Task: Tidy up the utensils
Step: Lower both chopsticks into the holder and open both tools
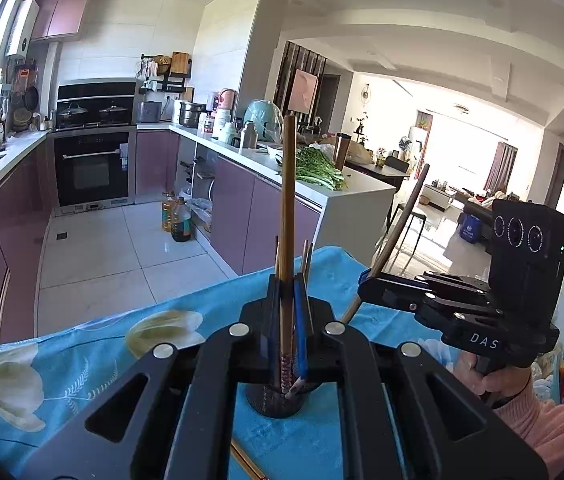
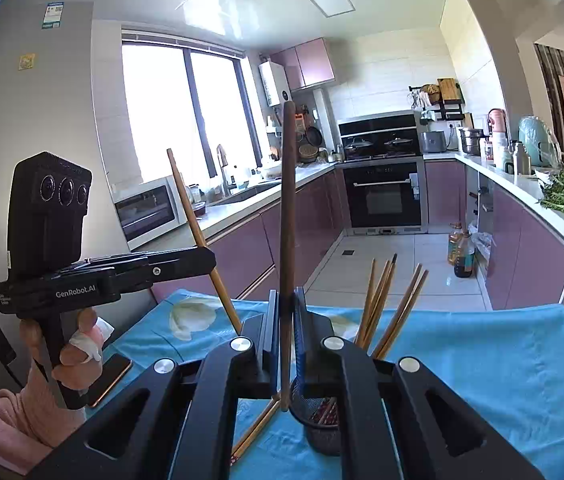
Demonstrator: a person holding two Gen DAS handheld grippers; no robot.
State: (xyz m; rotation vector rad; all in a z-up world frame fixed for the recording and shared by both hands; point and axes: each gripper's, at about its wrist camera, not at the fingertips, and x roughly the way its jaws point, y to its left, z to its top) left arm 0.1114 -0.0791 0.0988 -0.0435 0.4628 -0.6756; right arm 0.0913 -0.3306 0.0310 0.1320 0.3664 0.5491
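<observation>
Both grippers are clamped, one chopstick each.

Left gripper (image 1: 287,280): jaws pinched on a light brown chopstick (image 1: 288,216), held almost upright, patterned end down near the mouth of the black mesh holder (image 1: 276,400). From the right wrist view the same stick (image 2: 198,232) leans, top tilted toward the window.

Right gripper (image 2: 287,300): jaws pinched on a darker brown chopstick (image 2: 288,220), near vertical, lower tip just beside the holder rim (image 2: 318,420), not inside as far as I can tell. In the left view it (image 1: 398,236) slants up to the right.

Holder stands on a blue floral tablecloth (image 1: 82,360) and already has a bunch of chopsticks (image 2: 386,304) fanned out in it.

A loose pair of chopsticks (image 2: 256,428) lies flat on the cloth just left of the holder.

A phone (image 2: 110,376) lies on the cloth near the person's left hand (image 2: 78,344), which has white wrapping on a finger. Pink sleeves on both arms.

Kitchen counter and oven behind.
</observation>
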